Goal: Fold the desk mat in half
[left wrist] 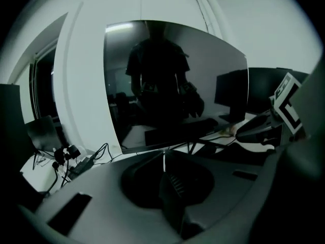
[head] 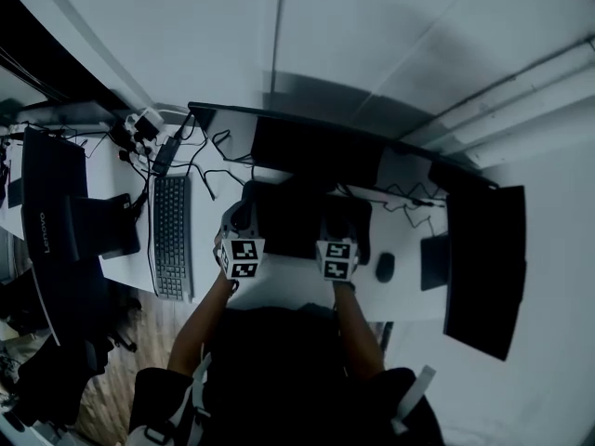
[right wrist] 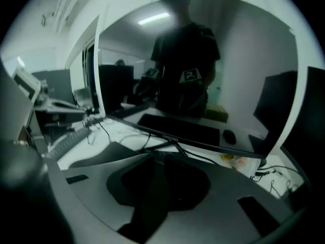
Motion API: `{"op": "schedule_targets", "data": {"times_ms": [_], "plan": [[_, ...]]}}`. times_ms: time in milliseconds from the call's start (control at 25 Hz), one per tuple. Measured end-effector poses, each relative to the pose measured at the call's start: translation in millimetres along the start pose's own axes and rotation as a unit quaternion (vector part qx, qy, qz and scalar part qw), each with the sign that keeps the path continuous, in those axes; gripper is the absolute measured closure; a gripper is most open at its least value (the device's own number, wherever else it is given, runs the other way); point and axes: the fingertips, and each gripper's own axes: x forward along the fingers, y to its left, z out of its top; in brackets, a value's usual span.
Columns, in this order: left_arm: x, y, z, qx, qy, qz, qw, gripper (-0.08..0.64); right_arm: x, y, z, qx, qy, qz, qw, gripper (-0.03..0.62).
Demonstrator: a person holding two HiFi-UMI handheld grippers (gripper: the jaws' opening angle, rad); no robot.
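Observation:
The dark desk mat (head: 297, 214) lies on the white desk in front of the monitor. Both grippers are at its near edge. In the head view my left gripper (head: 240, 226) is at the mat's near left part and my right gripper (head: 337, 229) at its near right part. In the left gripper view the left gripper (left wrist: 163, 162) is shut, with a dark fold of the desk mat (left wrist: 176, 194) pinched between the pads. In the right gripper view the right gripper (right wrist: 155, 162) is shut on a strip of the desk mat (right wrist: 152, 197), and a lifted flap of it (right wrist: 99, 159) shows to the left.
A wide monitor (head: 316, 151) stands just behind the mat, with cables (head: 212, 170) at its foot. A keyboard (head: 172, 235) lies to the left and a mouse (head: 385, 267) to the right. Another screen (head: 483, 268) stands at the right end and a dark device (head: 51, 212) at the left.

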Motion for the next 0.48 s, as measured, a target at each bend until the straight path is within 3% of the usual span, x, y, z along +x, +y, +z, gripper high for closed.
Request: {"op": "schedule_targets", "data": {"times_ms": [200,480], "plan": [[-44,-4,20,-0.043,-0.017,-0.027,0.9986,0.554,-42,4,12,0.047,-0.035,0.010,0.998,0.538],[-114,-10,68,-0.029,-0.085,-0.038,0.9952,0.554,-122,10,51,0.092,-0.114,0.019,0.989,0.568]]}}
